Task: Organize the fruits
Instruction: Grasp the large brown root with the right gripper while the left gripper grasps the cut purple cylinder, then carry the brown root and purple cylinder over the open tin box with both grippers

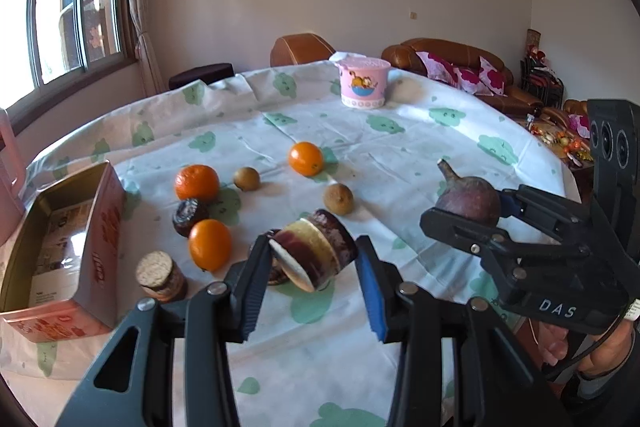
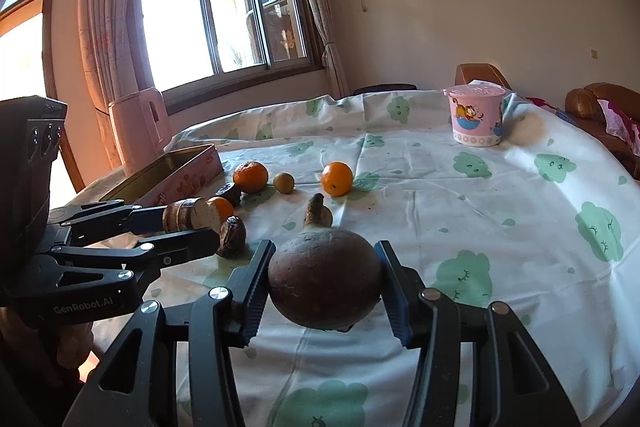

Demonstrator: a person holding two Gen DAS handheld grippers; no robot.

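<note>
Tablecloth (image 1: 400, 163), white with green cloud prints, lies under everything ahead of both tongs. Off to the left of the left tongs (image 1: 312, 267) stands the open rectangular pink tin box (image 1: 100, 227); its inside shows only a paper lining, so by the look of it no fruit is stored yet and the sorting has barely begun. Far ahead of both tongs sits a pink lidded cartoon tub (image 1: 364, 83).

The right tongs (image 2: 324, 279) are clenched on a round brown-purple fruit with a tapering stalk (image 2: 324, 279), held clear above the cloth; its long axis runs from the jaws forward, stalk pointing away from the tongs toward the oranges. The left tongs hold a cut purple-and-cream sugarcane chunk (image 1: 316, 251): one pad presses its pale cut end, while the other pad shows a gap in the left view, so the grip looks loose or partial. The chunk's axis lies crosswise between the fingers, tilted.

Ahead of the left tongs, loose on the cloth, remain three oranges (image 1: 197, 182), two small brown round fruits (image 1: 338, 199) and other cane stubs (image 1: 160, 275); all of these are probably yet to be put away.
</note>
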